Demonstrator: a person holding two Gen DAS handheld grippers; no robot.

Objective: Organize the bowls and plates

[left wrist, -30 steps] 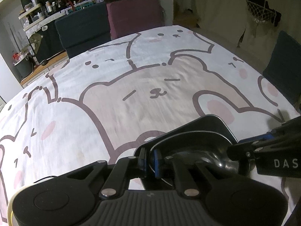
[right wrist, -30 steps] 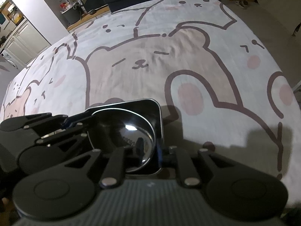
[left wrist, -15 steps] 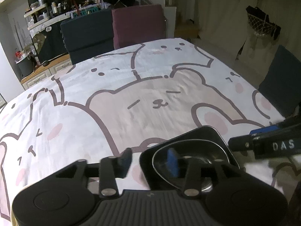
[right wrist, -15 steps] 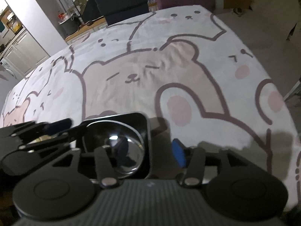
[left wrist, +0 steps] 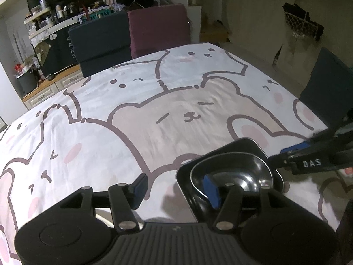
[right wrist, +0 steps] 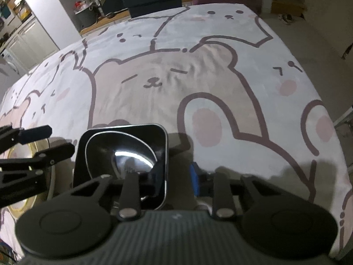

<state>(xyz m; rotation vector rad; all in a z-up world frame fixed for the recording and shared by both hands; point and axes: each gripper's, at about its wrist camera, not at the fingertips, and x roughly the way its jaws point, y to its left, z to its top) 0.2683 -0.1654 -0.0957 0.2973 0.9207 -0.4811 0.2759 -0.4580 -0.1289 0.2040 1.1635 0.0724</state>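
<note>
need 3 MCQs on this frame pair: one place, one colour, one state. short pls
1. Where does the metal bowl sit?
A. on the bare tablecloth
B. inside the black square dish
C. on a chair

2. Two chairs stand at the table's far edge. One is dark. What colour is the other?
A. maroon
B. yellow
C. white

3. What state is the metal bowl in?
A. upside down
B. filled with food
C. upright and empty

Key:
1 B: the metal bowl rests within the walls of the black square dish in both wrist views.
2 A: the maroon chair stands beside the dark one.
3 C: the bowl's shiny inside faces up and nothing lies in it.
</note>
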